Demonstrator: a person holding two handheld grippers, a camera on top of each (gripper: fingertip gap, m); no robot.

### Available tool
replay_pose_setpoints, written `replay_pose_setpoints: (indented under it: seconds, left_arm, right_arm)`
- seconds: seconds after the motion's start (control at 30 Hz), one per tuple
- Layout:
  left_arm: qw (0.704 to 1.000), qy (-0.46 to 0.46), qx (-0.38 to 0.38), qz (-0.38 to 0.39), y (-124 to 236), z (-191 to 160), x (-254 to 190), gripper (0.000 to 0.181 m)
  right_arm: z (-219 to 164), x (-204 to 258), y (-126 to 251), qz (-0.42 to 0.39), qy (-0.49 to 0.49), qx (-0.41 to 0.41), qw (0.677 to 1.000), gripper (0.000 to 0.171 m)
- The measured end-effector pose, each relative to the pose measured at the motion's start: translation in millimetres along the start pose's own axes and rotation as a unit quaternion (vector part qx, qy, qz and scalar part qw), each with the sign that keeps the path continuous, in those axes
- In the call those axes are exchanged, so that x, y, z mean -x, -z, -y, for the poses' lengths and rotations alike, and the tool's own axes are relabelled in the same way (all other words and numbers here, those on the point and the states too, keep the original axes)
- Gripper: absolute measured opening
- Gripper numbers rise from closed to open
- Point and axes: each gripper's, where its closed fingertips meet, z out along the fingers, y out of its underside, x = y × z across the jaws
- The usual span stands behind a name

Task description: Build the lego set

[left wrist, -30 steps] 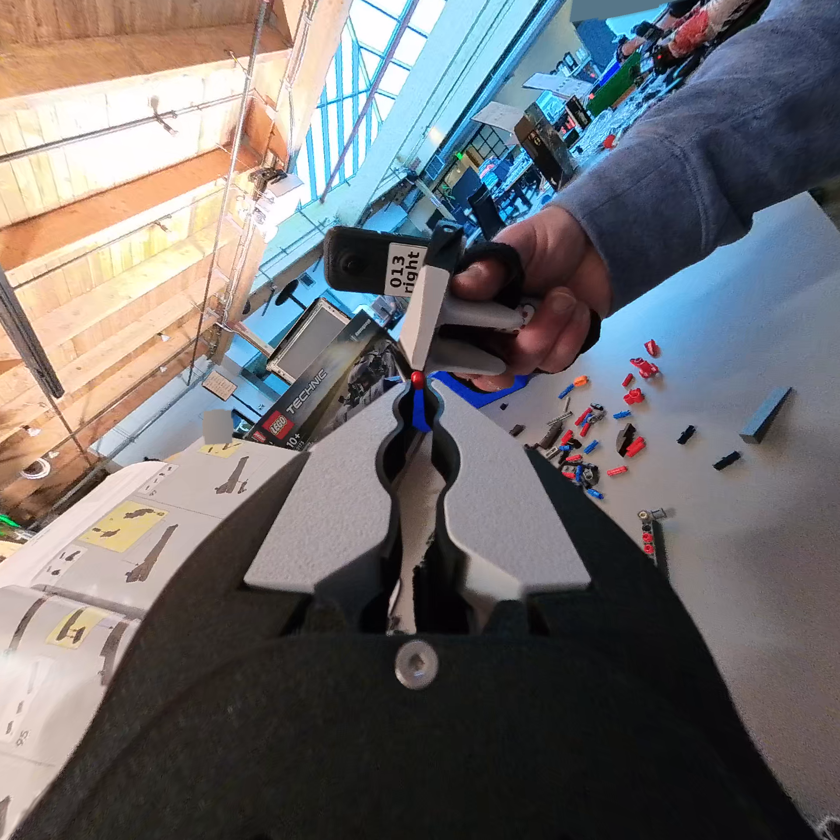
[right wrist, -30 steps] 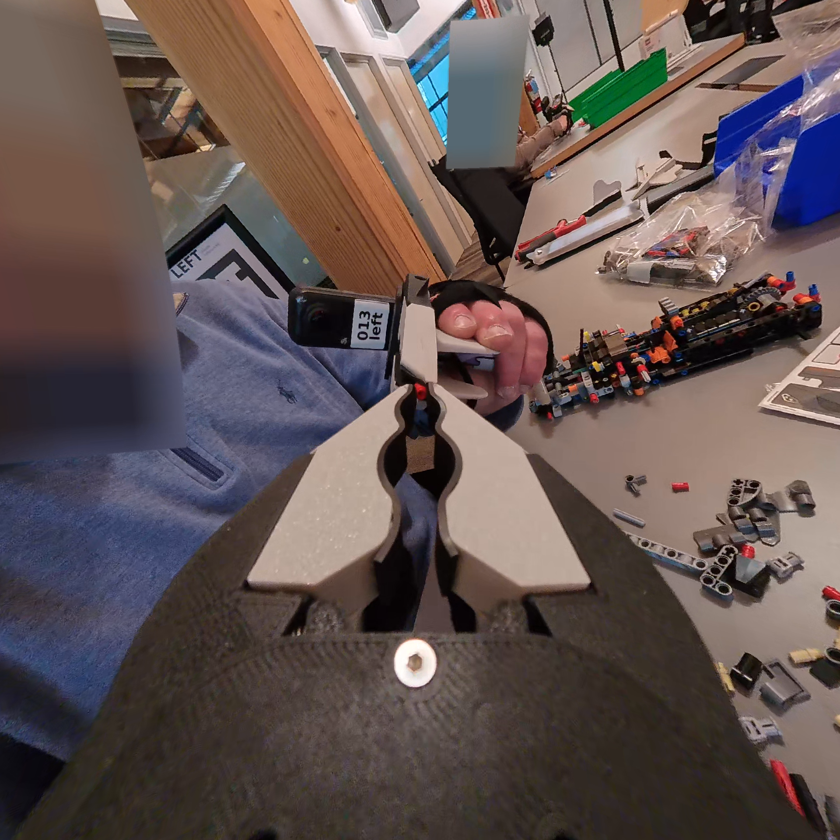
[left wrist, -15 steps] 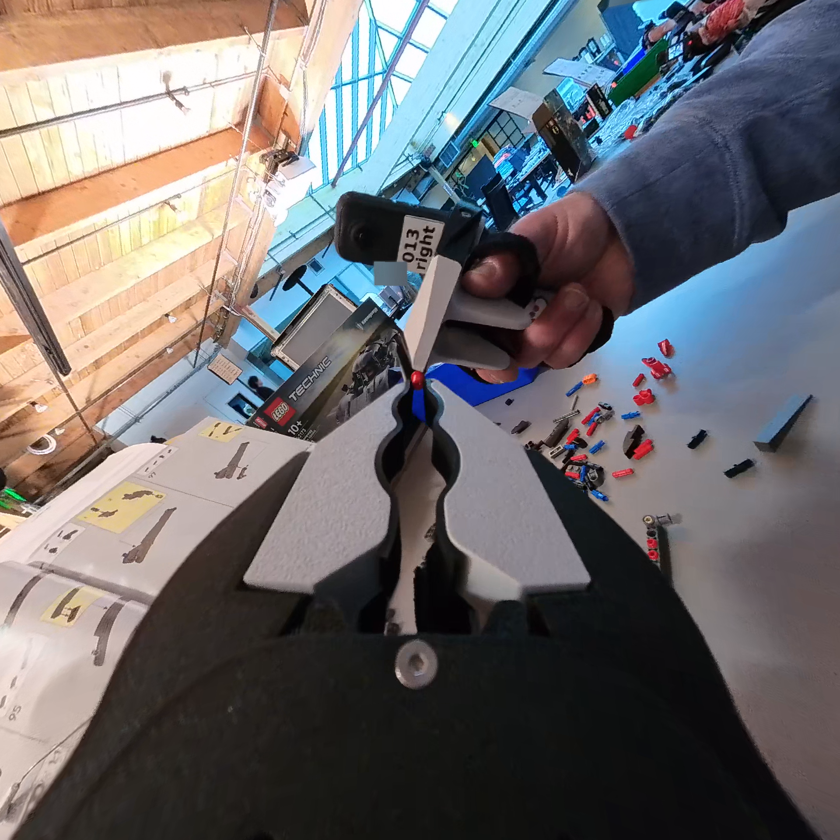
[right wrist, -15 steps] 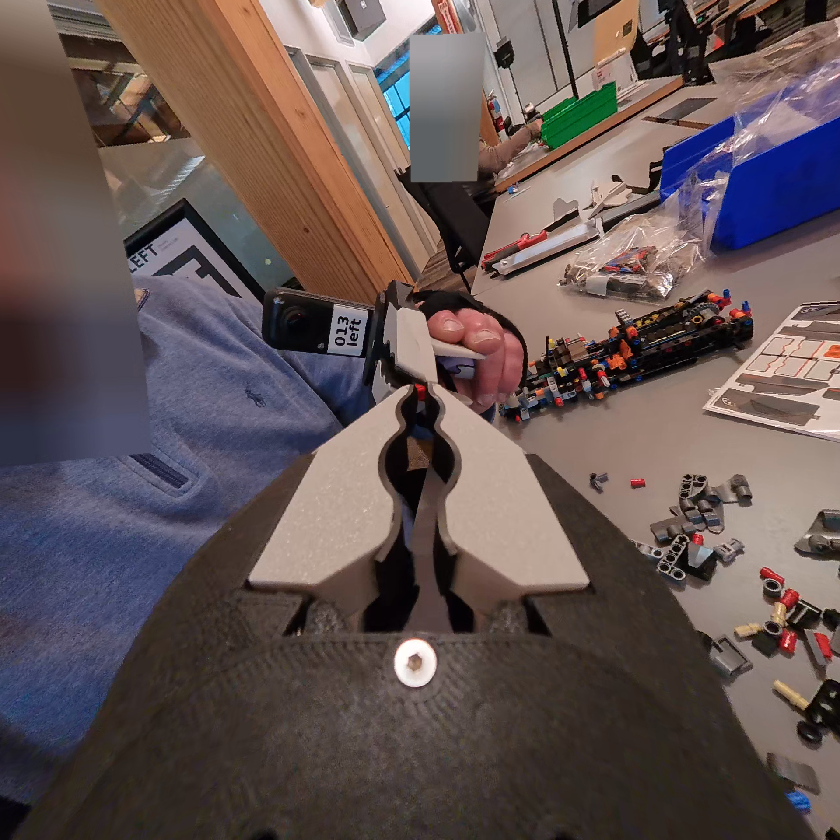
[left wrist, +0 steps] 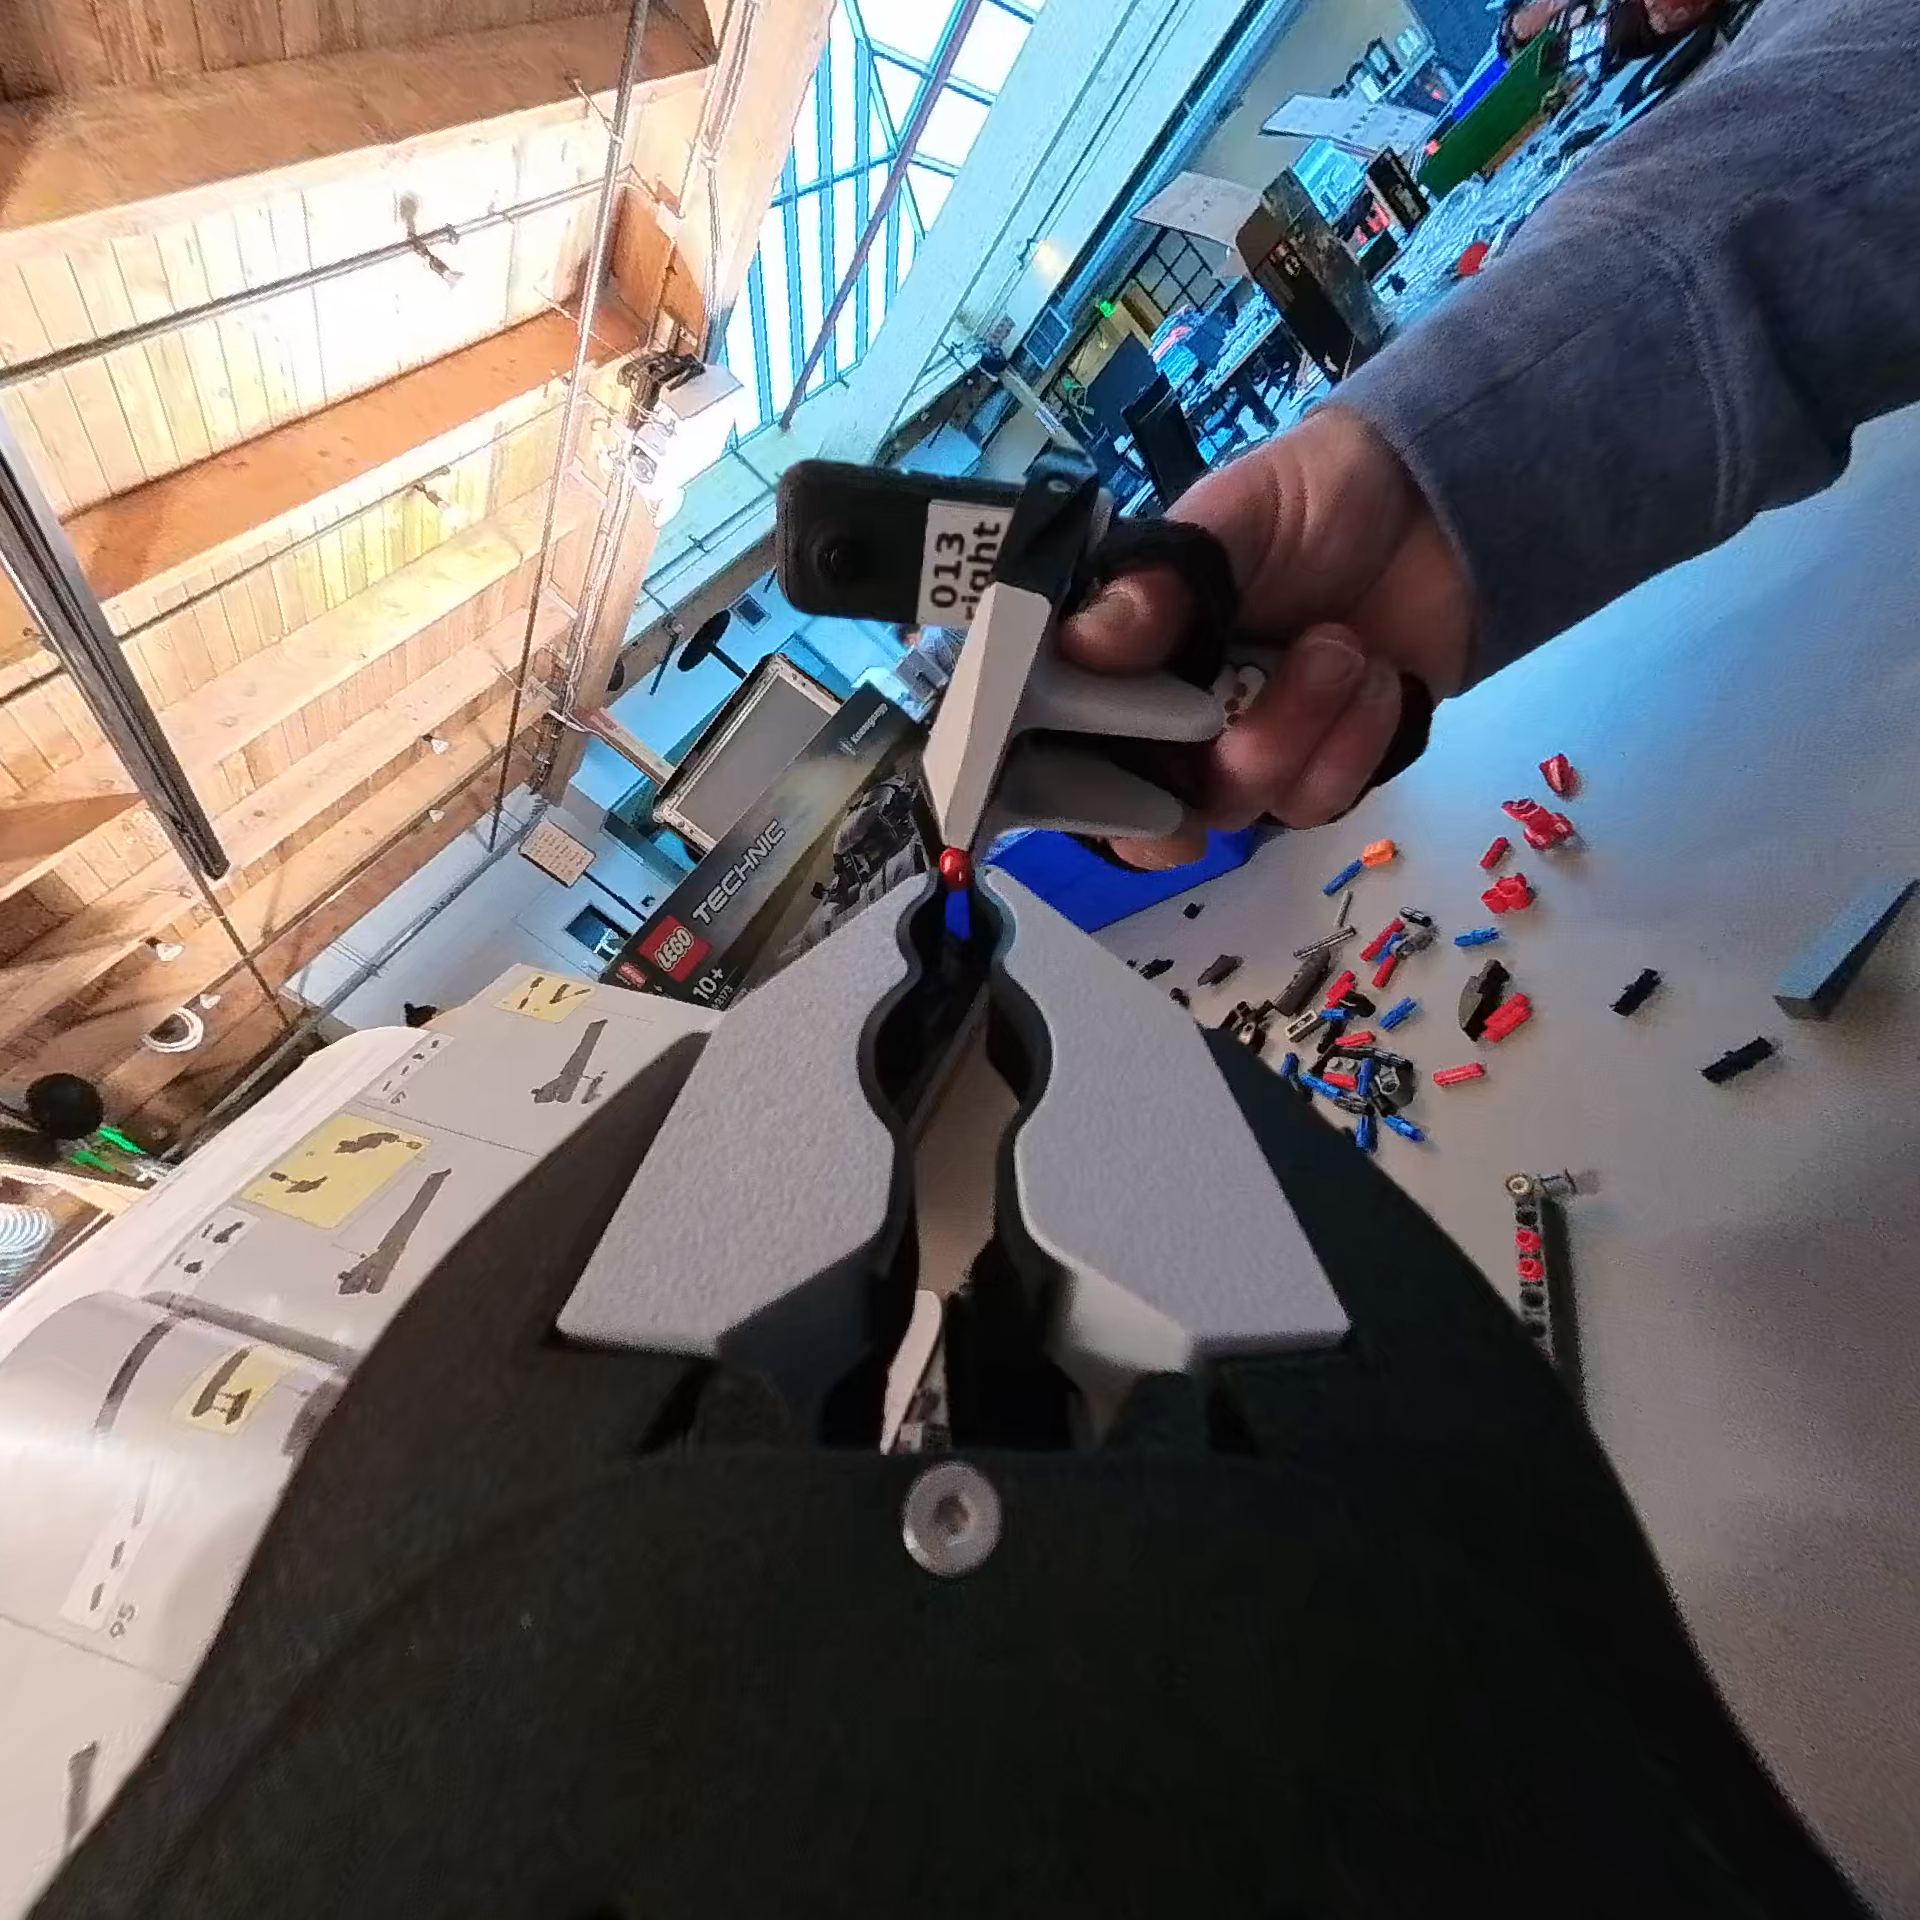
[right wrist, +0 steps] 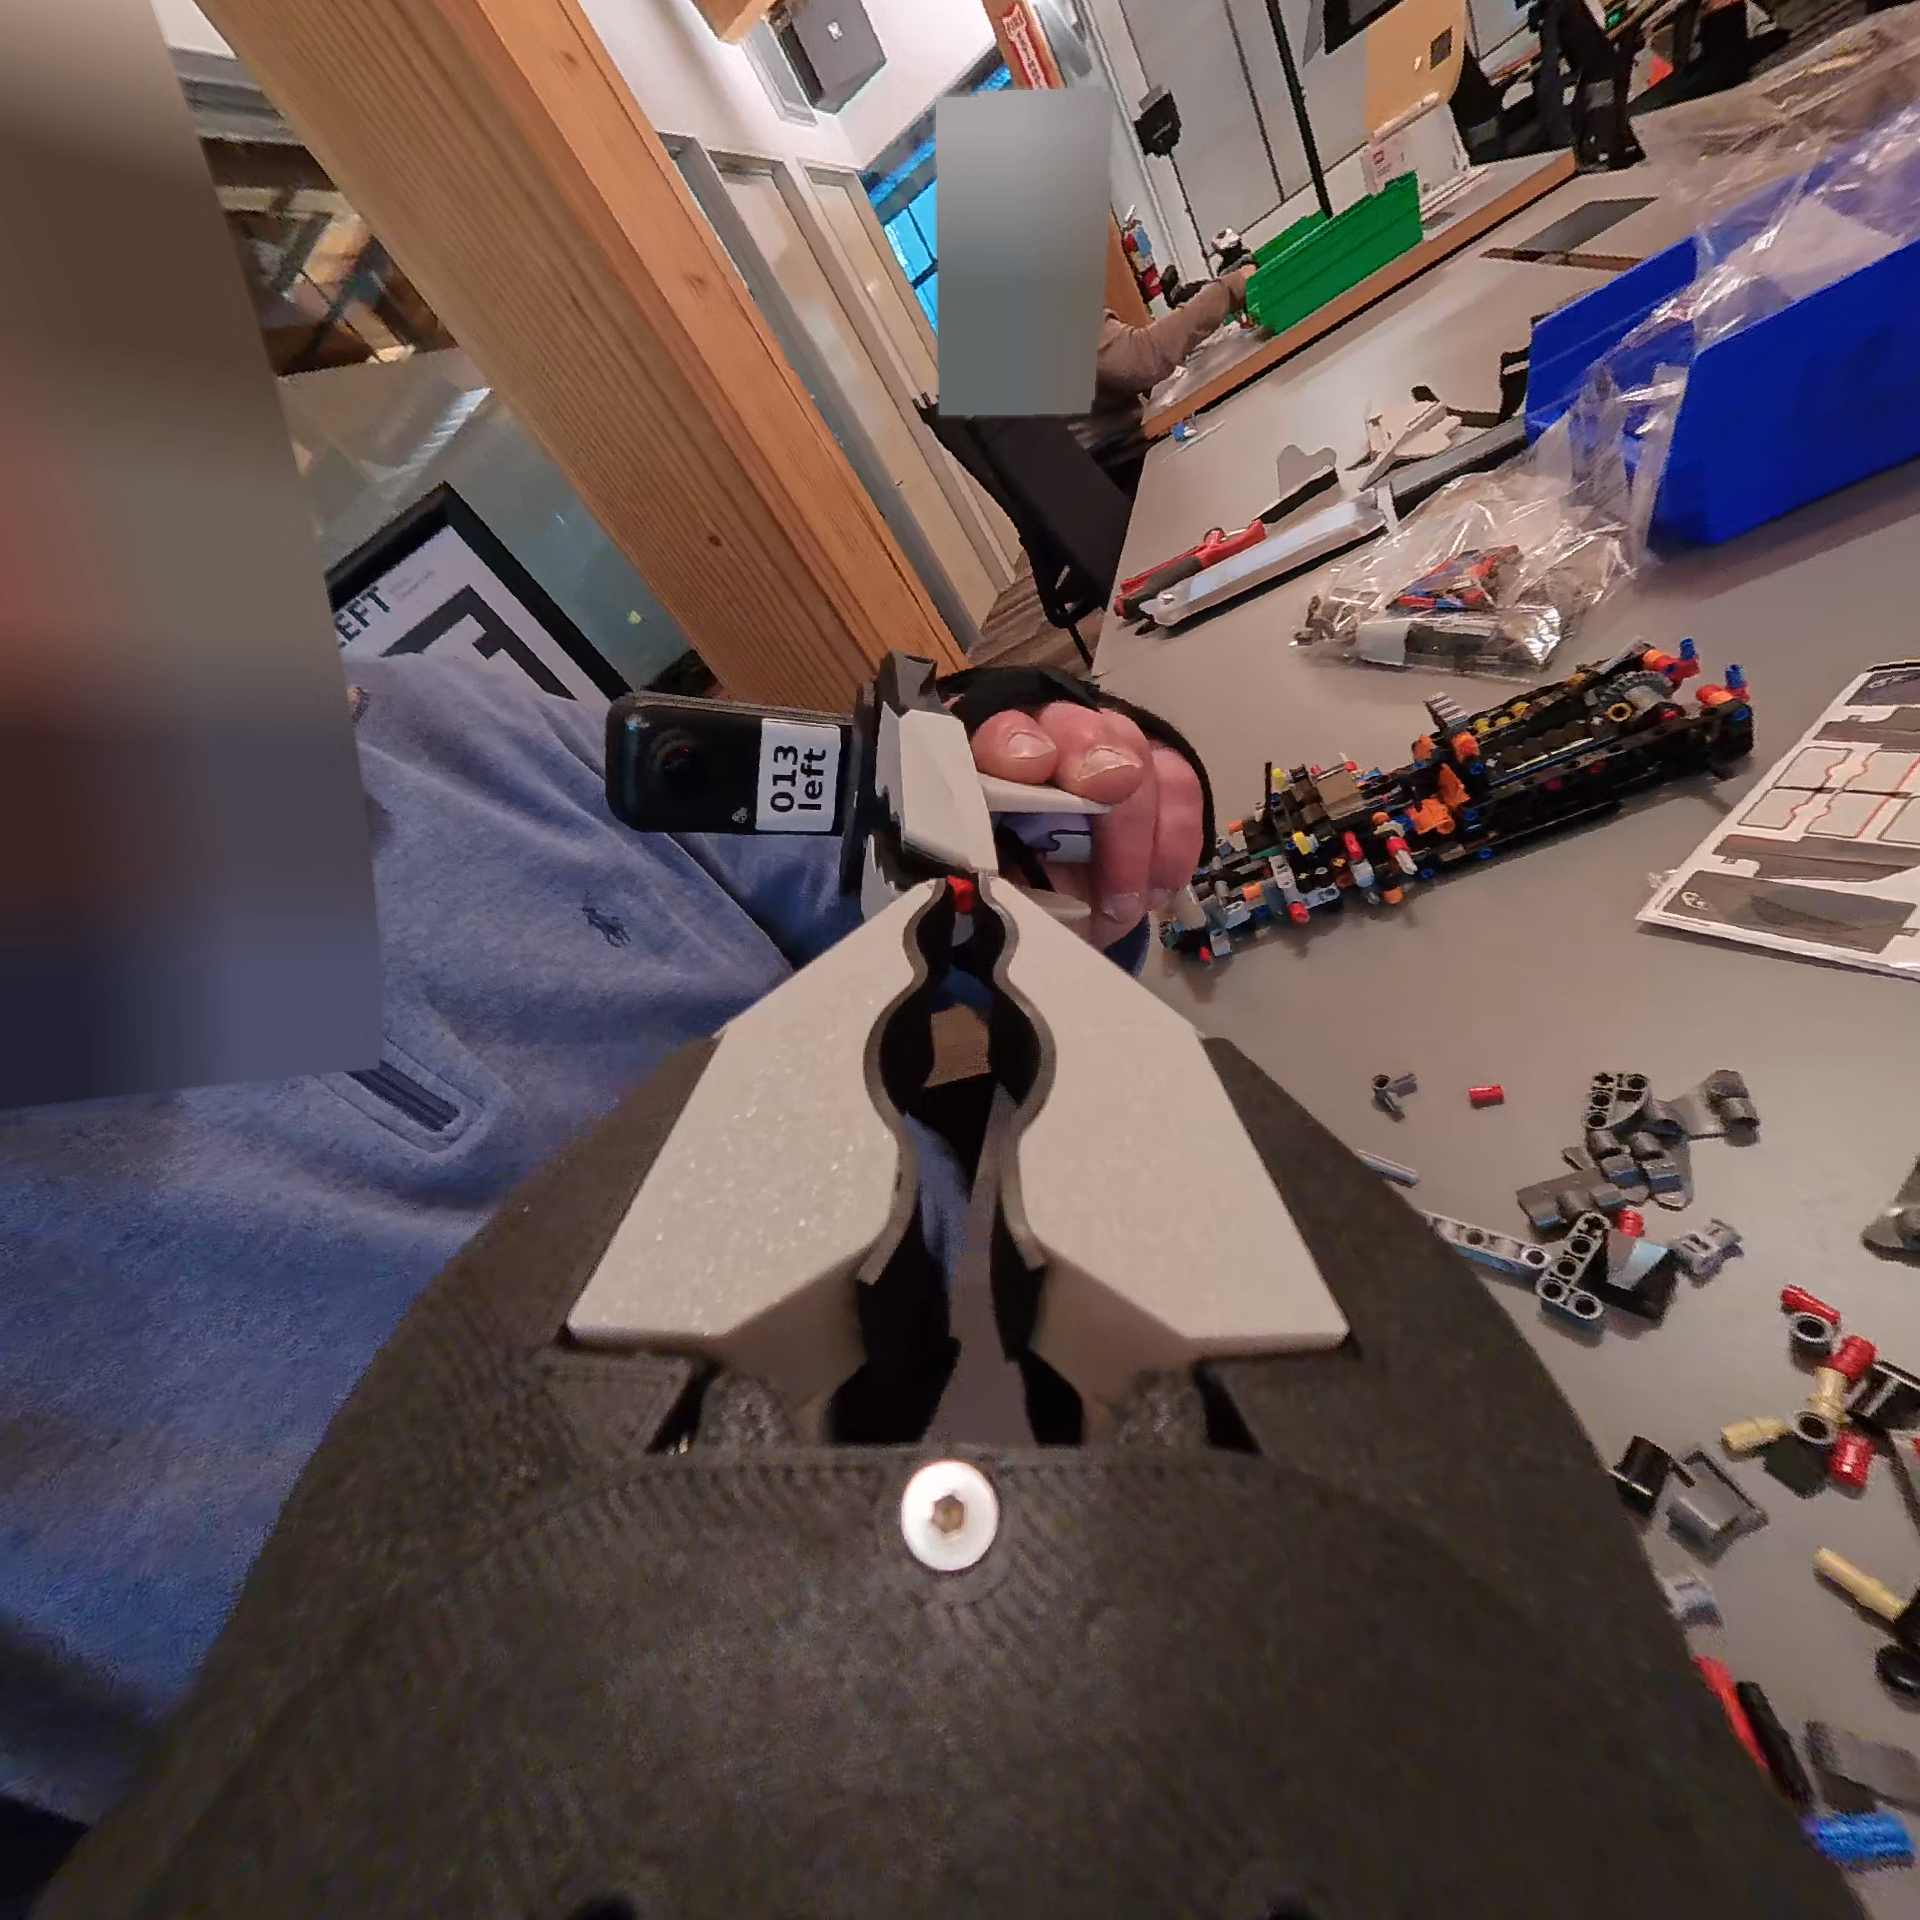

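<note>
Left gripper [left wrist: 954,894]: black textured printed body, two pale grey angular fingers with wavy black-lined inner edges, one silver hex screw [left wrist: 952,1529] at centre. Right gripper [right wrist: 961,902]: same build, same silver hex screw [right wrist: 948,1515]. Each carries a small black camera [right wrist: 686,764] with a white label and a black hand strap. Wearer: blue-grey knit sleeve [left wrist: 1621,270], zip-neck pullover [right wrist: 436,1049].

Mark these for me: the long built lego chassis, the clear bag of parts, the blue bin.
long built lego chassis [right wrist: 1486,810], right wrist view, middle of its black frame.
clear bag of parts [right wrist: 1455,592], right wrist view, centre of the crumpled plastic.
blue bin [right wrist: 1787,416], right wrist view, its near side wall.
</note>
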Motion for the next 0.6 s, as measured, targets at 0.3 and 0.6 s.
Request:
replay_pose_setpoints:
  seconds: [0.3,0.6]
  left_arm:
    - [1.000,0.016,0.003,0.000,-2.7,-2.4,0.6,0.004]
    - [0.999,0.027,0.014,-0.010,-3.1,-7.9,-2.0,0.008]
  right_arm:
    - [2.2,-3.2,2.1,-0.016,0.011,-0.013,1.000,0.000]
    - [2.2,-8.1,10.3,-0.037,0.021,-0.012,0.999,0.000]
